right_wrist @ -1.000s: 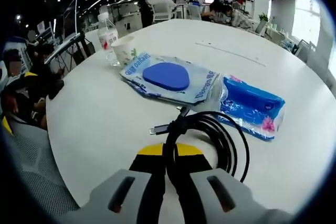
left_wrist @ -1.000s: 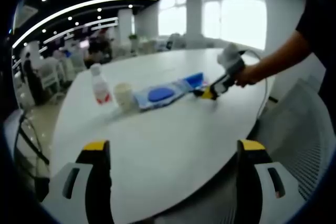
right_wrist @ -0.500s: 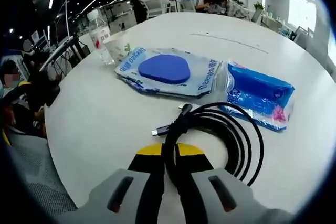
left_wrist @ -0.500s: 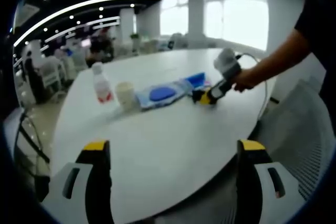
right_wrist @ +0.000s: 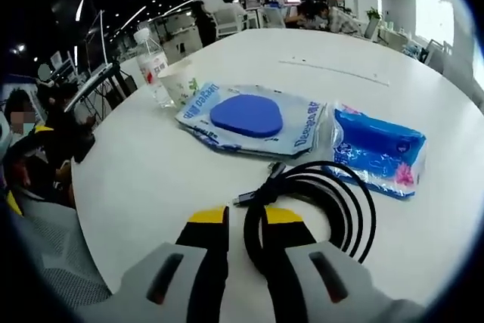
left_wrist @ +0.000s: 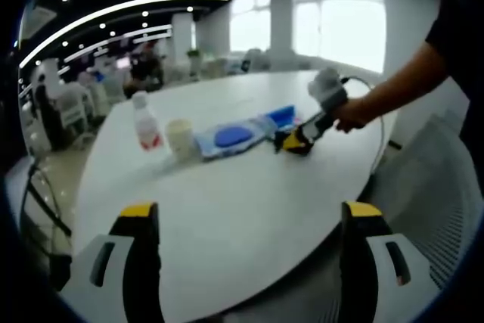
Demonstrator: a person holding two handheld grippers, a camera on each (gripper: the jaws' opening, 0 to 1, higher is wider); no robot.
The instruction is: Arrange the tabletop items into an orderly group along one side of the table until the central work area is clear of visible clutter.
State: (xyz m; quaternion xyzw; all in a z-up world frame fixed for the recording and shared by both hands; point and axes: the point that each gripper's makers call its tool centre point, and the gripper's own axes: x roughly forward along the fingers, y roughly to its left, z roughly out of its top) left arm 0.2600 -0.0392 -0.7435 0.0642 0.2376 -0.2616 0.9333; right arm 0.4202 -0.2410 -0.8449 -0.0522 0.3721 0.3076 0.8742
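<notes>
Cable [right_wrist: 318, 202], coiled and black, lies on the bench [right_wrist: 151, 179] straight ahead of your right tongs [right_wrist: 246, 221], one loop running between the yellow tips. The jaws stand slightly apart, with gaps on both sides of the loop, so judge it released or nearly so. Just beyond the coil sit the blue tissue pack [right_wrist: 378, 149] and the wipes packet [right_wrist: 253, 119]; farther ahead and left stand the paper cup [right_wrist: 178, 81] and the water bottle [right_wrist: 153, 62], forming a row. To finish this step well, back the right tongs straight out and low so the tips do not snag the loop and drag the coil out of line. Your left tongs [left_wrist: 246, 225] hang wide open and empty over the near bench edge, the row well ahead of them; hold them there.
</notes>
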